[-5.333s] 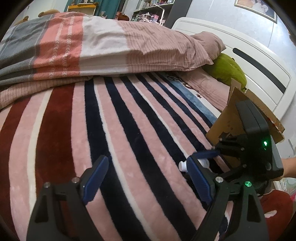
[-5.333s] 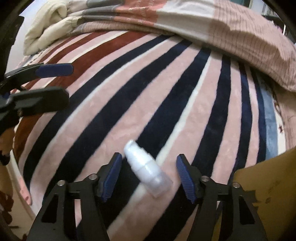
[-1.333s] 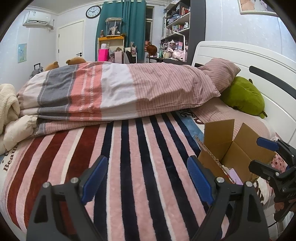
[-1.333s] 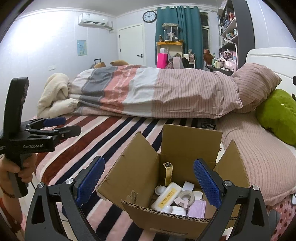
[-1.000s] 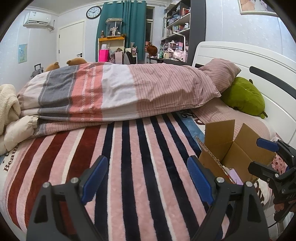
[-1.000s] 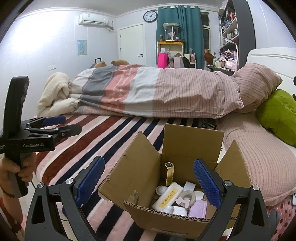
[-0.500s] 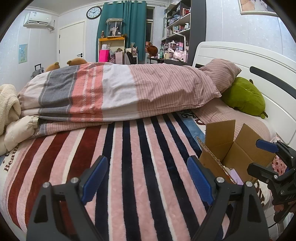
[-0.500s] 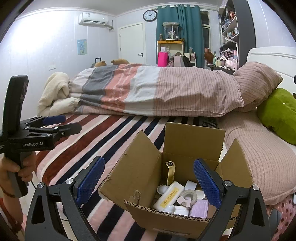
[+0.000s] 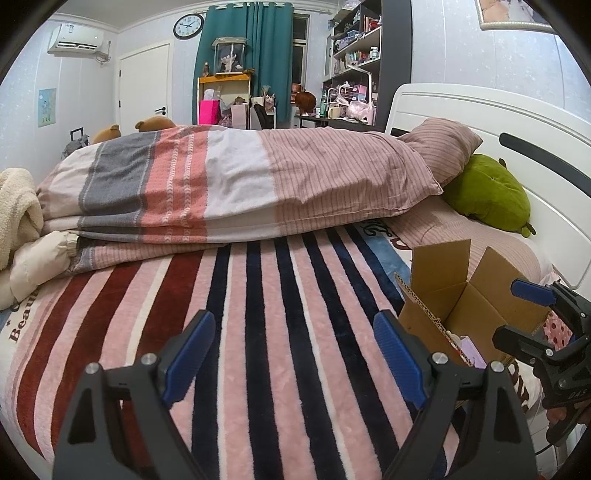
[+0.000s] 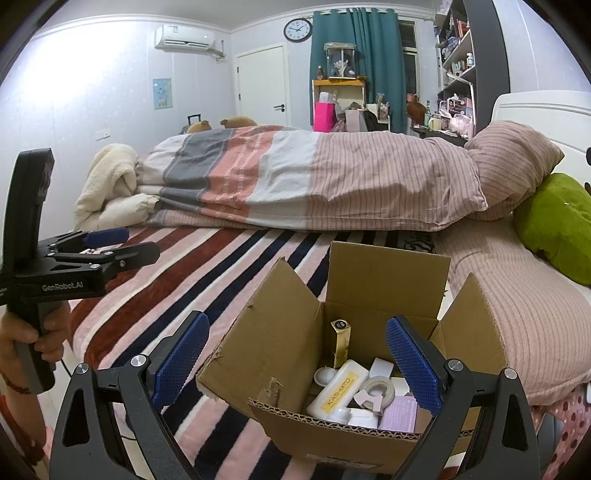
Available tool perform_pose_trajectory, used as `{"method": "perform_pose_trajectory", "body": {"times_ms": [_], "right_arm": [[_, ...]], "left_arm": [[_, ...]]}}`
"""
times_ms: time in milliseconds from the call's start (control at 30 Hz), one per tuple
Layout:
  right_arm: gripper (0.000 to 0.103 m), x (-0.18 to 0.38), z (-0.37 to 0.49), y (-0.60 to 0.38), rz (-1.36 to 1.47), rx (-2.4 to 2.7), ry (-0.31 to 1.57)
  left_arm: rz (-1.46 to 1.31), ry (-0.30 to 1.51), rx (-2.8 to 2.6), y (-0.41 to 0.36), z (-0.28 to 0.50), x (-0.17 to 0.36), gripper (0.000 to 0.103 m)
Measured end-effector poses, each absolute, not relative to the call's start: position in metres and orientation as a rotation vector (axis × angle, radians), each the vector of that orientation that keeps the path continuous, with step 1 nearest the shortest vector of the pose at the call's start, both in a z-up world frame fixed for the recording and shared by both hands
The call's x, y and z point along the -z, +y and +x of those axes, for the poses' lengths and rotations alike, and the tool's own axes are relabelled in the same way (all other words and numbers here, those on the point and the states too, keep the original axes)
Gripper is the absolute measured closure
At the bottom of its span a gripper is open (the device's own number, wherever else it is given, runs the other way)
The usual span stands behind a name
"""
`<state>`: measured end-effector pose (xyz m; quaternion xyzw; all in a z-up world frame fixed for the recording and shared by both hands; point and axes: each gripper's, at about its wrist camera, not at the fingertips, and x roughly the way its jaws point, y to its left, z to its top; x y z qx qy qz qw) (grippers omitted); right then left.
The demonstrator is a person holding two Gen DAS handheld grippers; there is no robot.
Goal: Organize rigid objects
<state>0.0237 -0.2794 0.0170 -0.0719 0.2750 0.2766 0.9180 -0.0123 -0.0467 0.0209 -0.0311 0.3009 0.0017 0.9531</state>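
Now both jaws spread, empty: right gripper [image 10: 297,360] over filled cardboard box [image 10: 280,332], left gripper [image 9: 293,354] over striped blanket [image 9: 258,295].

left wrist low over bed [image 9: 258,332]; right wrist above box [image 10: 369,280]; both share bed

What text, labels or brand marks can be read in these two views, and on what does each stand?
"GenRobot.AI" on the side of the left gripper, seen from the right wrist.
"KATO-KATO" on the yellow label of the white bottle in the cardboard box.
"Beau", cut off, on the blanket edge in the left wrist view.
"DAS", partly hidden, on the right gripper body.
Too small or blurred: wall clock numerals, lilac box print, wall poster.
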Motion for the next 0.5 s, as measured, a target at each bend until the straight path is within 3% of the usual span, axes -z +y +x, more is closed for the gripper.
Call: {"method": "perform_pose_trajectory", "body": {"times_ms": [500], "right_arm": [[0.007,-0.0148,0.0220,-0.2782,-0.146,-0.568,0.566]], "left_arm": [[-0.064,0.606,-0.004,-0.0422,-0.0131,-0.0246,0.017]]}}
